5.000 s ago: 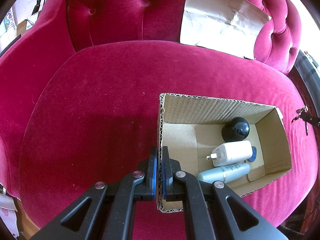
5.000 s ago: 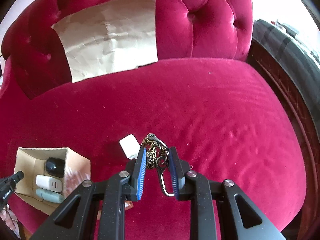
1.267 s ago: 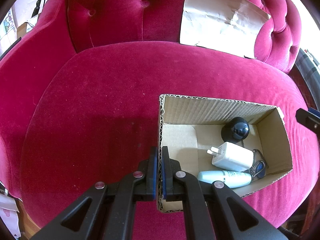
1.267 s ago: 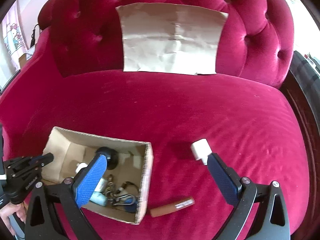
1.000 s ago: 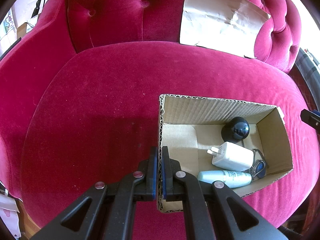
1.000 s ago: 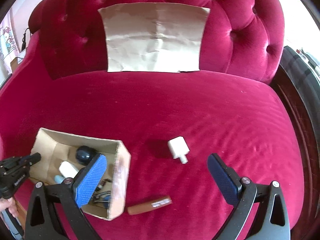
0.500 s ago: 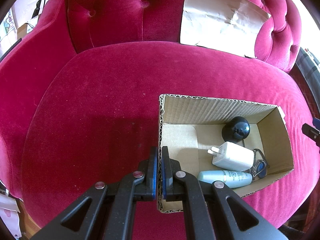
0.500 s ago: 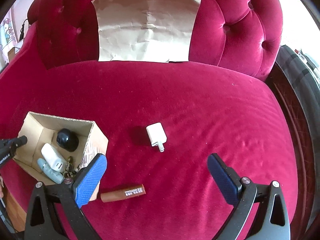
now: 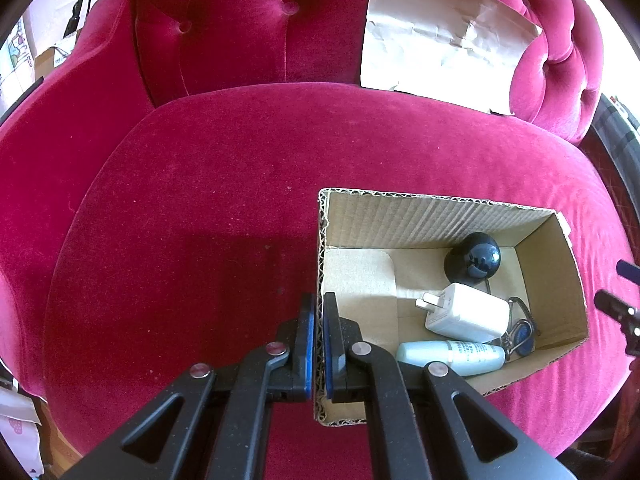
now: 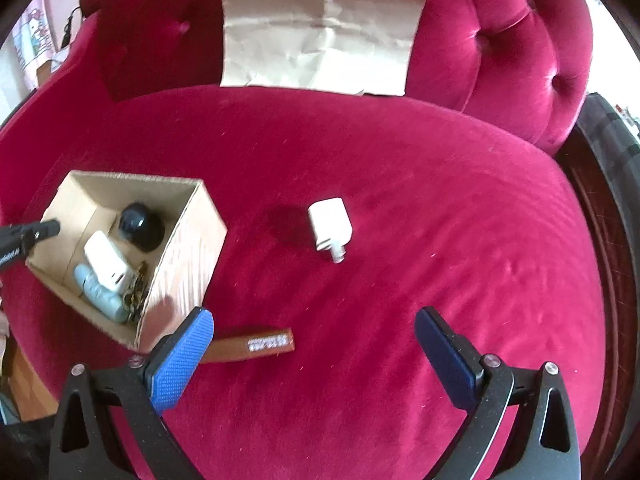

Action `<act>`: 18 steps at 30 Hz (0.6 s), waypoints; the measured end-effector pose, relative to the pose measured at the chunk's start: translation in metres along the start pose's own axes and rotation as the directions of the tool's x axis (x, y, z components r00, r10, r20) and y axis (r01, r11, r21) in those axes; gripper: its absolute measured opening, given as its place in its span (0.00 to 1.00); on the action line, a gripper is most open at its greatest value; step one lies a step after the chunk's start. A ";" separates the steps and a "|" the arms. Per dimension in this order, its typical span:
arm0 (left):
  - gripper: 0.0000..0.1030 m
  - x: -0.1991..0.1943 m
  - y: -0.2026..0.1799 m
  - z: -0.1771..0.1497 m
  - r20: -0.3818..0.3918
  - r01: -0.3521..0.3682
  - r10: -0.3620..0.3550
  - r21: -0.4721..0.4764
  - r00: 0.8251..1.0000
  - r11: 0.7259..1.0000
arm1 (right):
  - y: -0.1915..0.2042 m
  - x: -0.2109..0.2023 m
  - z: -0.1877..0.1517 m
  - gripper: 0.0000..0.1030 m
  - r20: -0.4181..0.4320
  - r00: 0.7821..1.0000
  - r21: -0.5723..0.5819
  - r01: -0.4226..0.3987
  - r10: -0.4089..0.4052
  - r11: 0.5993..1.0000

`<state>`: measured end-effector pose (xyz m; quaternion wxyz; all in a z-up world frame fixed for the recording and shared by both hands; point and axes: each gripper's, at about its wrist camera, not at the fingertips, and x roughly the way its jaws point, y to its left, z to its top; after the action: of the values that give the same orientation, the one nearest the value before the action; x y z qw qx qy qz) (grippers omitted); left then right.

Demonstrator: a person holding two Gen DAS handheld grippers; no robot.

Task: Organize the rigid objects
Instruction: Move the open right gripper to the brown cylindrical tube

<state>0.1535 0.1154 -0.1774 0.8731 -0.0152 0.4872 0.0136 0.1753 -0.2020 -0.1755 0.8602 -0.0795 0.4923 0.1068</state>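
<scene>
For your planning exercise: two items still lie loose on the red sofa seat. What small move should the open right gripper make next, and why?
Probably lower the right gripper over the brown tube. Its jaws stand wide and empty, the tube lies nearest, and the cardboard box stands just beside it.

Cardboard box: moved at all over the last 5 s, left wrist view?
No. The cardboard box keeps its spot against the paper sheet, left gripper clamped on its wall.

No text can be read with certainty. The brown tube [image 10: 250, 346] lying on the red velvet seat [image 10: 400, 220] carries a white printed label, and the pale blue bottle [image 9: 452, 357] carries small print, both too blurred to make out.
</scene>
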 end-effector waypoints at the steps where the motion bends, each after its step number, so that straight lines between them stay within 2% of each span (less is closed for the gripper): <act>1: 0.03 0.000 0.000 0.000 0.000 -0.001 0.001 0.000 1.000 1.000 | 0.001 0.001 -0.002 1.00 -0.006 1.000 -0.007 -0.006 0.006 1.000; 6: 0.03 0.000 -0.001 0.000 0.000 -0.005 0.005 0.002 1.000 1.000 | 0.006 0.008 -0.012 1.00 -0.030 0.999 -0.055 -0.042 0.040 0.998; 18: 0.03 0.000 -0.004 0.000 -0.002 -0.012 0.012 0.007 1.000 1.000 | 0.022 0.023 -0.035 1.00 -0.030 0.996 -0.118 -0.089 0.087 0.989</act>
<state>0.1537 0.1115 -0.1777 0.8726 -0.0092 0.4880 0.0172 0.1517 -0.1872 -0.2139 0.8421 -0.1103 0.4987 0.1729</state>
